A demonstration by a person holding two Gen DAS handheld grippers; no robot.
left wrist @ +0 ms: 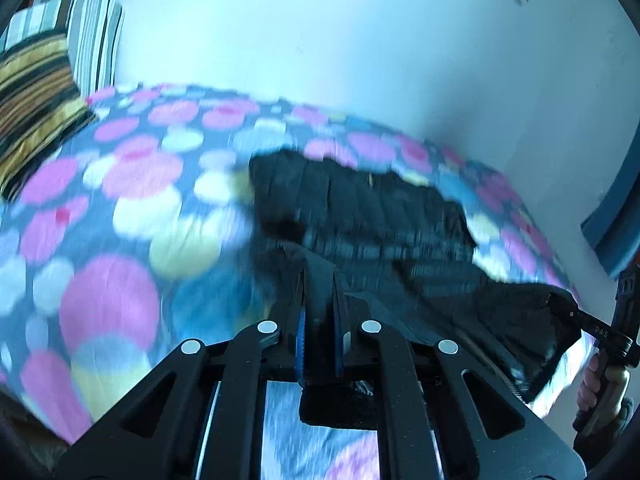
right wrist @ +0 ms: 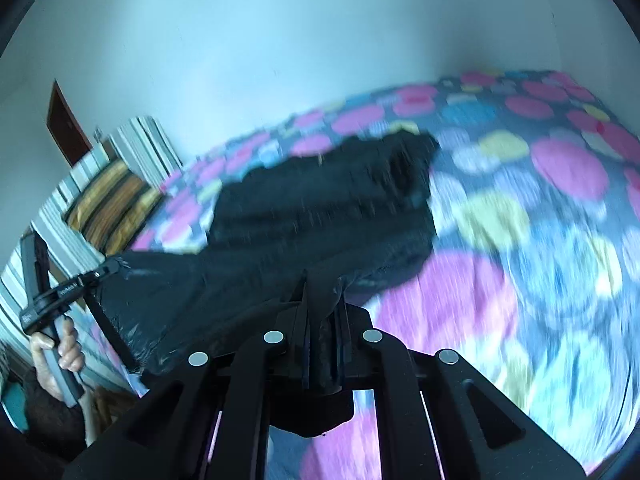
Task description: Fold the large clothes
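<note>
A black quilted garment (left wrist: 372,208) is lying across the bed, over a bedspread (left wrist: 120,184) printed with pink, yellow, blue and white circles. Its far end is resting flat on the cover, while the near edge is hanging raised between two grips. The left tongs (left wrist: 319,276) are pressing tight on one near corner of the black cloth, with a flap of it poking out below the pads. The right tongs (right wrist: 322,284) are clamping shut on the other near corner in the same way, dark fabric bunching between the fingers. From each side, the other tool is showing at the edge of the picture, a hand (right wrist: 60,354) wrapping its handle. Striped pillows (left wrist: 44,80) are sitting at the head of the bed against a pale wall (left wrist: 340,40). Everything is looking smeared and blurry.
</note>
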